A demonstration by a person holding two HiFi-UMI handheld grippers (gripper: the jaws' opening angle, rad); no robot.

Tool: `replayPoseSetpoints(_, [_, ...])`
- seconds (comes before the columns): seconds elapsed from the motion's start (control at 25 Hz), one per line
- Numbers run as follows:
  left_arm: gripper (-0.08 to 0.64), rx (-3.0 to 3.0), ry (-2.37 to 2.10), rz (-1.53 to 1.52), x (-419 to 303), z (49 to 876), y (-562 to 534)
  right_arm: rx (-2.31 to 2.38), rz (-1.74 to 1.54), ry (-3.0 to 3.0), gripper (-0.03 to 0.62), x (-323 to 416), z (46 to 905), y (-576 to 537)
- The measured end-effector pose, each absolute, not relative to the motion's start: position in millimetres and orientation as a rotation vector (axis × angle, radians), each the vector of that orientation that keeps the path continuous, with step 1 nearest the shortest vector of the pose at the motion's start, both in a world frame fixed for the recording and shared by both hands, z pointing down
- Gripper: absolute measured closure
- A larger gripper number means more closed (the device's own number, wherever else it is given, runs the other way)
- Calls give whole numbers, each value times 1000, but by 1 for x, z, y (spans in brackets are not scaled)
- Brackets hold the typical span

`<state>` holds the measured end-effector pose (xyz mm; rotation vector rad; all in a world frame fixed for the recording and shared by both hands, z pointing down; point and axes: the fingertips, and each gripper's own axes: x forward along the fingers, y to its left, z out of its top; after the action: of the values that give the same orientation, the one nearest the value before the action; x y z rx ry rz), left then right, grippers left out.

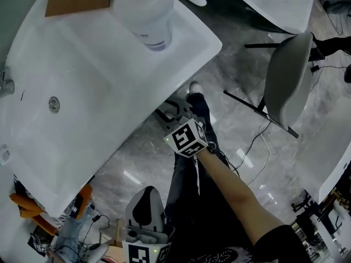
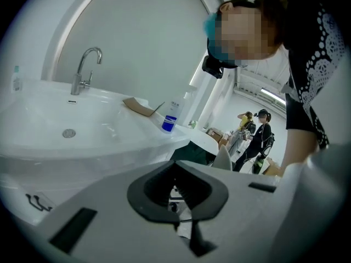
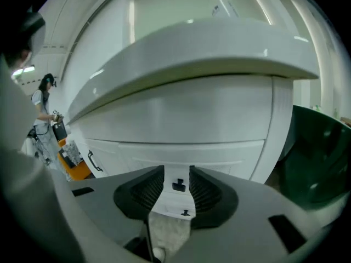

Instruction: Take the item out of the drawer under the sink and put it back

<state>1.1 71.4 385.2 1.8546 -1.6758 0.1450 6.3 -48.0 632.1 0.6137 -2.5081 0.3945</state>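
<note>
Between the spread jaws of my right gripper [image 3: 176,174], which pinch nothing, a small black handle [image 3: 178,186] shows, apart from both pads. My left gripper [image 2: 175,166] is empty, its tips pressed together. The handle looks tiny, so closing off-centre could slip off it, or catch the lower handle [image 3: 185,212] instead. Behind it the drawer [image 3: 236,158] under the sink [image 3: 192,53] is closed and hides the item. Its front faces me, long axis level, side to side.
</note>
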Motion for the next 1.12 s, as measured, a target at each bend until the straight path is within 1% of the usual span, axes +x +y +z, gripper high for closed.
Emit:
replayPoseSetpoints(0.16, [560,1821,-1681,146,2,396,74,620,436,-2447,446,-3,680,-61])
replayPoseSetpoints(0.4, [560,1776,-1682,148,5,413,76,578,502,-2411,445,-19,713,-60])
replayPoseSetpoints(0.72, [560,1716,-1671,150,11,432,77,574,501,-2381,445,-33,740,-60])
replayPoseSetpoints(1.12, [560,1729,-1689,193,19,471,66,608,486,-2403,446,-31,745,-62])
